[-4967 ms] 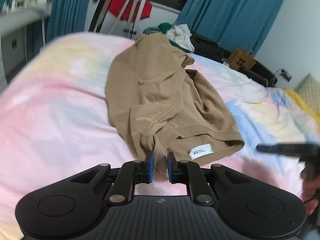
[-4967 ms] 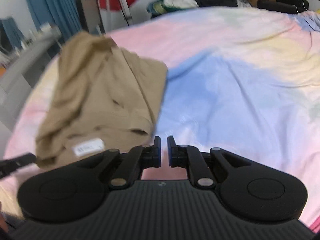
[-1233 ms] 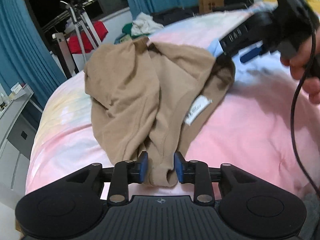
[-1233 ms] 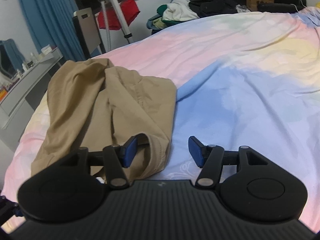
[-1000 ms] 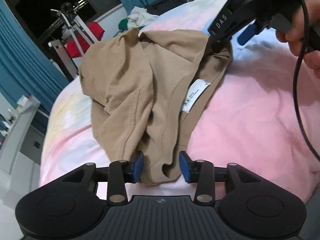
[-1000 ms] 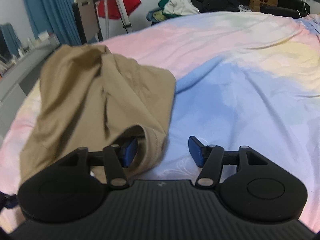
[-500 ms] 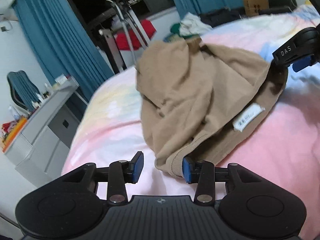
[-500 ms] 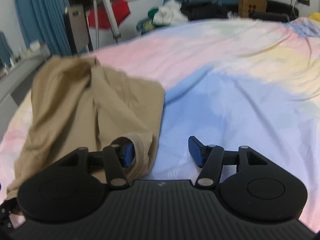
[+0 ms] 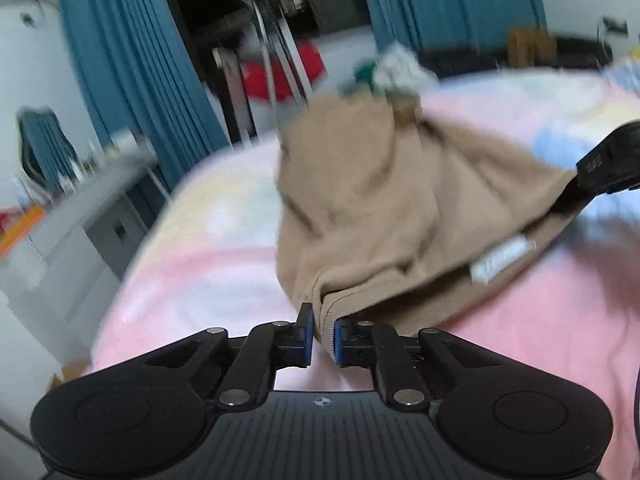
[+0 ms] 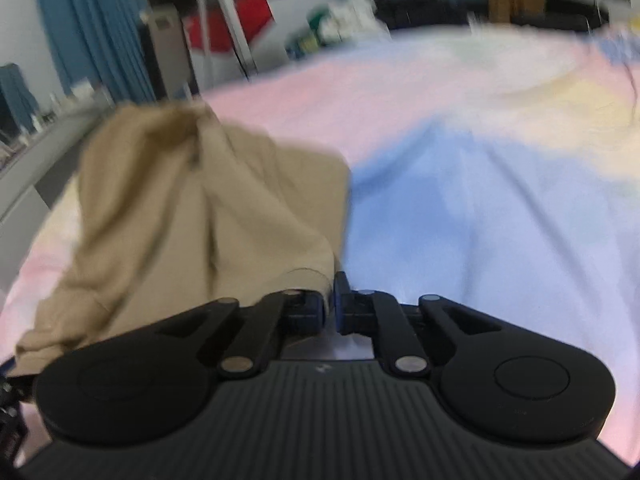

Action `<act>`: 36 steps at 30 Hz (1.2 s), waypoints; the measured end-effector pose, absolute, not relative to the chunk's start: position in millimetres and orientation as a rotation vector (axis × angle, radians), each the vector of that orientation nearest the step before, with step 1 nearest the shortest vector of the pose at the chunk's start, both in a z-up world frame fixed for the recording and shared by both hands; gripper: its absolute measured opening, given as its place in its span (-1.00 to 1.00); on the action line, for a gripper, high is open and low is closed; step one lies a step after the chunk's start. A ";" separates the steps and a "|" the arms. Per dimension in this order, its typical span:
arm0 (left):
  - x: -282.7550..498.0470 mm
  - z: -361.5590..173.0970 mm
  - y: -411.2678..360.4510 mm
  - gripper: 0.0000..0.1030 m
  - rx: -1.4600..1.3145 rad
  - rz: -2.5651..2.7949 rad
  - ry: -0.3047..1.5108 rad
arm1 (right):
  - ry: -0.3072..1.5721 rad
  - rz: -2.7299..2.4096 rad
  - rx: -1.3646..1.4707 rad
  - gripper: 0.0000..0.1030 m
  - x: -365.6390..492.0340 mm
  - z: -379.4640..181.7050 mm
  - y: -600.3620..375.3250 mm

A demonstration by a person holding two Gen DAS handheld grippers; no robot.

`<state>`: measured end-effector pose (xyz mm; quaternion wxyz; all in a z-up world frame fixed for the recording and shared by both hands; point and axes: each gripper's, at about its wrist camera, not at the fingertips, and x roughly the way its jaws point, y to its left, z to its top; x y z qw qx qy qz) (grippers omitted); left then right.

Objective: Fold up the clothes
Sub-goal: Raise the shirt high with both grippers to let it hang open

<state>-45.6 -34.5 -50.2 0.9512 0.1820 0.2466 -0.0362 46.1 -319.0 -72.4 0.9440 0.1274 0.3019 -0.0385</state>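
Left tongs (image 9: 322, 334) are held low over the bed (image 9: 192, 264), pointing forward and roughly level, with the 2 blue pads drawn in on the ribbed hem of 1 tan garment (image 9: 380, 208); the fabric edge sits pinched between them. Right tongs (image 10: 329, 300) are likewise low and level, nearly closed, clamping a hem corner of the same tan garment (image 10: 192, 216) at the garment's right edge. In the left wrist view the right tongs' black body (image 9: 608, 160) enters from the right, touching the far corner of the cloth. The garment lies bunched on the pastel bedsheet (image 10: 460, 200), its near hem lifted between the 2 grip points, and 1 white label (image 9: 500, 258) shows on the inner side. Count: 1 garment, 2 tongs, 1 label. Behind the bed stand blue curtains (image 9: 152, 92), 1 red item (image 9: 280, 72) near a metal stand, and a pile of other clothes (image 10: 340, 20). Both views are motion-blurred.
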 end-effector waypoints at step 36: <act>-188.4 462.2 -9.5 -0.84 0.016 -0.126 -0.270 | -0.384 -0.042 0.100 -0.86 -152.7 431.4 -314.5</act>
